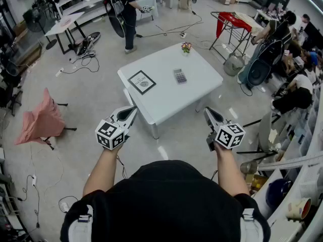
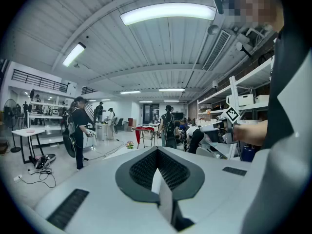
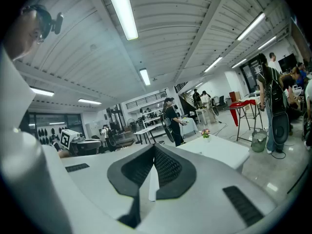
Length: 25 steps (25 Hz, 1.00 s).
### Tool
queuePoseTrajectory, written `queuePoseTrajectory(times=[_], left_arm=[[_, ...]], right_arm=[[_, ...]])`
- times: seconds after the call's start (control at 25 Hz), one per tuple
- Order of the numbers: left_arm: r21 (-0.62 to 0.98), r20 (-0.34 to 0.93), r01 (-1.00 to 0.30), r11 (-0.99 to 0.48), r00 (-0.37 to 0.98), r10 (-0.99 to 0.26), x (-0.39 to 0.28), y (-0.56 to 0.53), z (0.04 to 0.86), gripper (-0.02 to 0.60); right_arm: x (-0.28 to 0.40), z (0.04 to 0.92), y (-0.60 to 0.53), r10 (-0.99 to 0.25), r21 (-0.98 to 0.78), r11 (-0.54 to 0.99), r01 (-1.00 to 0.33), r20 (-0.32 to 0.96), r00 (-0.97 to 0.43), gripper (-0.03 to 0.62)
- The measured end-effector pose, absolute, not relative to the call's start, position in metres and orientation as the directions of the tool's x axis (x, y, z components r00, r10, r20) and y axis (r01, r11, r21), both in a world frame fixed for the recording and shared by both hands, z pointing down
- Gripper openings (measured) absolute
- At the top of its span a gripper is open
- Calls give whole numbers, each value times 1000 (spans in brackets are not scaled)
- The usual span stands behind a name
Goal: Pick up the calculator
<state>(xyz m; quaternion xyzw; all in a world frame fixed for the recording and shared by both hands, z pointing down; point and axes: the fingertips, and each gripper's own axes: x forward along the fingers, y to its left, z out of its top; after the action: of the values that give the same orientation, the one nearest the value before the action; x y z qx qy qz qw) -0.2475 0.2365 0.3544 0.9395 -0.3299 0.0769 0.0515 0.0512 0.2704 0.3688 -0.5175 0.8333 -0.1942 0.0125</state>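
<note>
The grey calculator (image 1: 179, 75) lies flat near the middle of the low white table (image 1: 166, 107), beyond both grippers. My left gripper (image 1: 133, 109) hovers over the table's near left corner, jaws together and empty. Off the table's near right side, my right gripper (image 1: 207, 112) is also shut with nothing in it. In the left gripper view the left gripper (image 2: 157, 151) points level across the room, jaws meeting. The right gripper view shows the right gripper (image 3: 154, 149) closed, with the table (image 3: 222, 150) ahead to the right; the calculator is not discernible there.
A framed black-and-white print (image 1: 142, 81) lies on the table's left part and a small flower pot (image 1: 186, 47) stands at its far edge. A pink-draped chair (image 1: 38, 121) is at the left. A standing person (image 1: 127, 11) is beyond the table, seated people (image 1: 295, 92) at the right, cables on the floor.
</note>
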Motion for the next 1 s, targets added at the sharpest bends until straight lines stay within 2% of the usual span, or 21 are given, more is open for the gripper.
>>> queuePoseTrajectory(times=[0.36,0.56,0.88,1.0], left_arm=[[55,181,-611,-790,784,-594,-247,247,358,17],[59,182,-599,-799,793,-581,-250,253,358,17],[82,169,-584,-808,807,-566,-255,256,362,17],[88,169,-576,-812,812,-558,-251,255,365,17]], right_arm=[[47,375,278,-872,-331,375,-866,192,-451,6],[38,367,280,-872,-333,393,-857,160,-462,27],[26,362,289,-870,-293,409,-864,161,-466,163],[28,363,291,-872,-286,403,-869,167,-460,186]])
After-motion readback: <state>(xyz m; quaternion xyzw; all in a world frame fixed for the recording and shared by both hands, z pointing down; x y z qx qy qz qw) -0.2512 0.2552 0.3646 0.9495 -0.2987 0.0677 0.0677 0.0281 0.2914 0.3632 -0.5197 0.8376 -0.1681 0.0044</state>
